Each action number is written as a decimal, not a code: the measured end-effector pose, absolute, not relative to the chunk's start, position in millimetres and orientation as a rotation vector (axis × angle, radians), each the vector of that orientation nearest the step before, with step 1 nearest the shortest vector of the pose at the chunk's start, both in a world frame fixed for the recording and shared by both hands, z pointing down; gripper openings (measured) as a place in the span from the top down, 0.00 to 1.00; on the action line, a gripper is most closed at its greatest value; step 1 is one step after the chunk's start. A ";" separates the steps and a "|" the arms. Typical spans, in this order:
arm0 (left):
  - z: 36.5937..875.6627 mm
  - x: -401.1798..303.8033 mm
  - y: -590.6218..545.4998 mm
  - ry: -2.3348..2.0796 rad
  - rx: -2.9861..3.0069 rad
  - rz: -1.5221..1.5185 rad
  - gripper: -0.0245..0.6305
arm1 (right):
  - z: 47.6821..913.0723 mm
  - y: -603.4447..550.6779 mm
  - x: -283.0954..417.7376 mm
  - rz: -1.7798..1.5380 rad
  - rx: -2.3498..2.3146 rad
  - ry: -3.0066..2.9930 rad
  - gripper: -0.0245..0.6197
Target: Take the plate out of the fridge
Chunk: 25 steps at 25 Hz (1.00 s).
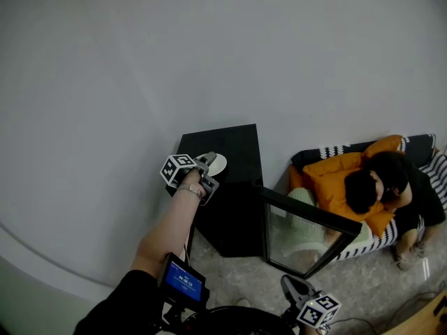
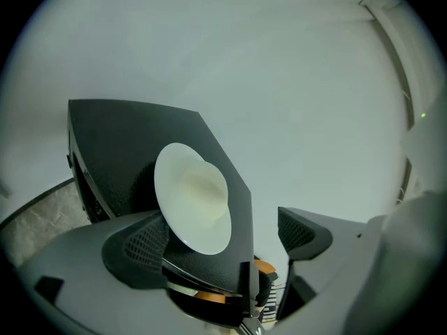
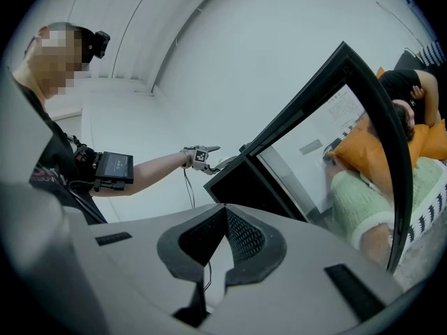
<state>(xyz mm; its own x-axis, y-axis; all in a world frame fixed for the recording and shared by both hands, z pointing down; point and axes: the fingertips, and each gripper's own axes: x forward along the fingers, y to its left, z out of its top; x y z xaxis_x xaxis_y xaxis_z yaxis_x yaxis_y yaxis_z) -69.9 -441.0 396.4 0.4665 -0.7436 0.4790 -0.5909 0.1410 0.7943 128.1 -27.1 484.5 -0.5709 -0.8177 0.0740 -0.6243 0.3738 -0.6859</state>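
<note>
Showing one plate (image 1: 217, 164), one black fridge (image 1: 234, 208)

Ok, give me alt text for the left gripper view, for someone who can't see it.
A round white plate lies on top of the black fridge, just ahead of the left gripper, whose fingers stand apart and are not clamped on it. A plain pale wall fills the background.

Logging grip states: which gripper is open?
The left gripper, jaws apart at the plate on the fridge top; the right gripper is shut, near the open door.
</note>
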 end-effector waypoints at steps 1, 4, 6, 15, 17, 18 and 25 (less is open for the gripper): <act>393.1 -69.8 -439.7 -1.214 1.550 -0.146 0.23 | 484.1 -27.0 128.2 -0.994 -1.270 2.360 0.97; 389.9 -68.7 -435.7 -1.216 1.571 -0.107 0.19 | 483.3 -27.1 130.2 -0.999 -1.257 2.350 0.97; 393.3 -65.4 -436.1 -1.198 1.579 -0.068 0.11 | 482.8 -27.3 130.4 -1.004 -1.247 2.343 0.97; 391.8 -49.6 -421.7 -1.107 1.656 0.065 0.06 | 475.9 -19.1 131.4 -0.995 -1.241 2.354 0.97; 389.2 -50.4 -416.2 -1.105 1.673 0.068 0.06 | 475.5 -17.3 134.3 -0.994 -1.246 2.345 0.97; 386.3 -50.6 -414.3 -1.101 1.684 0.062 0.06 | 475.5 -17.3 135.2 -0.994 -1.246 2.342 0.97; 363.3 -52.5 -394.3 -1.016 1.827 -0.014 0.17 | 476.1 -15.9 123.1 -1.002 -1.203 2.374 0.97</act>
